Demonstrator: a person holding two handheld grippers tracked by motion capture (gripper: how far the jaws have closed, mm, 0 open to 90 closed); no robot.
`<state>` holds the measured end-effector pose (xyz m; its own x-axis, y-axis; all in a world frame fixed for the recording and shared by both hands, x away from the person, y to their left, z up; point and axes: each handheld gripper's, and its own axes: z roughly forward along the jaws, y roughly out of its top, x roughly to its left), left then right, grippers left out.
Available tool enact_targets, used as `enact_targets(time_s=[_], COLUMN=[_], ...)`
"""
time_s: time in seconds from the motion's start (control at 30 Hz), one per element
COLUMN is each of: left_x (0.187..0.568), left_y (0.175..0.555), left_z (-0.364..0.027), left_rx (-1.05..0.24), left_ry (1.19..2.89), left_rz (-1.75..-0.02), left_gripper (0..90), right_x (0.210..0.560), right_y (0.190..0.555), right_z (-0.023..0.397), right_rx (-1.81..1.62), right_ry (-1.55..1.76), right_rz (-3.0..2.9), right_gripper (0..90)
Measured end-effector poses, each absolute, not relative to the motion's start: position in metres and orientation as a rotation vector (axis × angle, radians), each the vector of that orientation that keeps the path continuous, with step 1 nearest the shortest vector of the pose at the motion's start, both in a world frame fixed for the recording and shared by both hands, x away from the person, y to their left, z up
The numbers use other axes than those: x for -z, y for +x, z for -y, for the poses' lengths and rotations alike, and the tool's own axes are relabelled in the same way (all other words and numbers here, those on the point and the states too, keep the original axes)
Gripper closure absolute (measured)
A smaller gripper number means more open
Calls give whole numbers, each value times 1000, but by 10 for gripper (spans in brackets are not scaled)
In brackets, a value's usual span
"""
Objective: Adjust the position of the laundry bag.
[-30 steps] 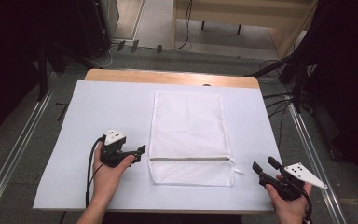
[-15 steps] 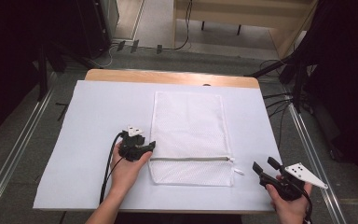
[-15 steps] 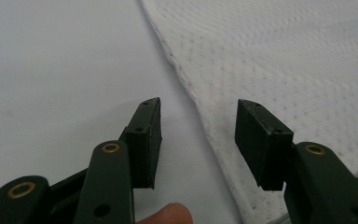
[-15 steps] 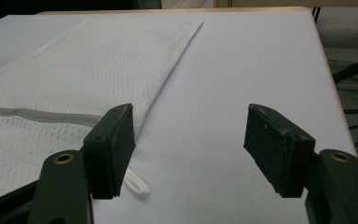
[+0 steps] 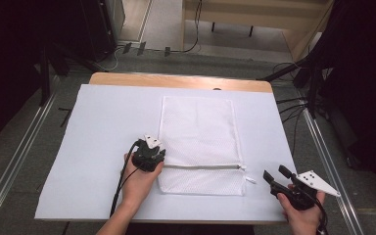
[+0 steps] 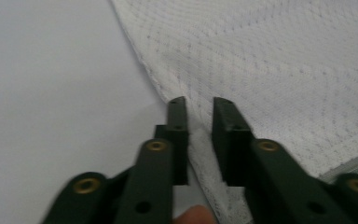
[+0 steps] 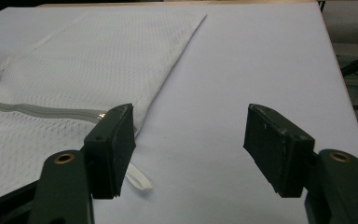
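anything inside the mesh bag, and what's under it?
The mesh bag lies flat on the white sheet; its zipper looks shut and no bulge shows. The weave hides whether anything thin is inside.

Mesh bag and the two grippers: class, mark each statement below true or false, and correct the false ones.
1. The white mesh bag lies flat on the table. True.
2. The left gripper is at the bag's right edge. False: it sits at the bag's left edge, fingers either side of it.
3. The right gripper is wide open. True.
4. The right gripper grips the zipper. False: it is off the bag, beside its right edge.
5. The zipper runs across the bag near the person's end. True.
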<state>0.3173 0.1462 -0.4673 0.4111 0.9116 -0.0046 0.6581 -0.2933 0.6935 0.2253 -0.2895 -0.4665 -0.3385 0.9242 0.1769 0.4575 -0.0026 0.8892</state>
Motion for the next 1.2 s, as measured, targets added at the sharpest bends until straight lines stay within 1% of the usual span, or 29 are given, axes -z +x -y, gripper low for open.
enact_targets(time_s=[0.07,0.1,0.17,0.3,0.5,0.8,1.03,1.2], left_x=[467,467,467,467,461,451,452,461], left_y=[319,319,319,323,315,290,268,268], left_z=[-149,-149,-151,-159,-173,-210,-252,-261], left_rx=[-494,-490,-476,-375,-311,-280,-270,-277], left_ry=[2046,2045,2041,1992,1958,1915,1848,1843], left_rz=[-1319,-1318,-1312,-1338,-1322,-1316,-1374,-1396], left_gripper=[889,899,900,900,900,900,900,900], right_x=[467,467,467,467,468,467,467,468], right_y=[225,226,225,225,226,225,223,225], right_z=[289,289,288,289,292,289,284,279], right_rx=[-1301,-1301,-1302,-1304,-1301,-1309,-1312,-1326], right_ry=[1420,1420,1422,1418,1420,1414,1412,1406], right_rz=[-1818,-1818,-1822,-1817,-1807,-1818,-1830,-1848], right_gripper=[345,347,350,353,360,358,356,356])
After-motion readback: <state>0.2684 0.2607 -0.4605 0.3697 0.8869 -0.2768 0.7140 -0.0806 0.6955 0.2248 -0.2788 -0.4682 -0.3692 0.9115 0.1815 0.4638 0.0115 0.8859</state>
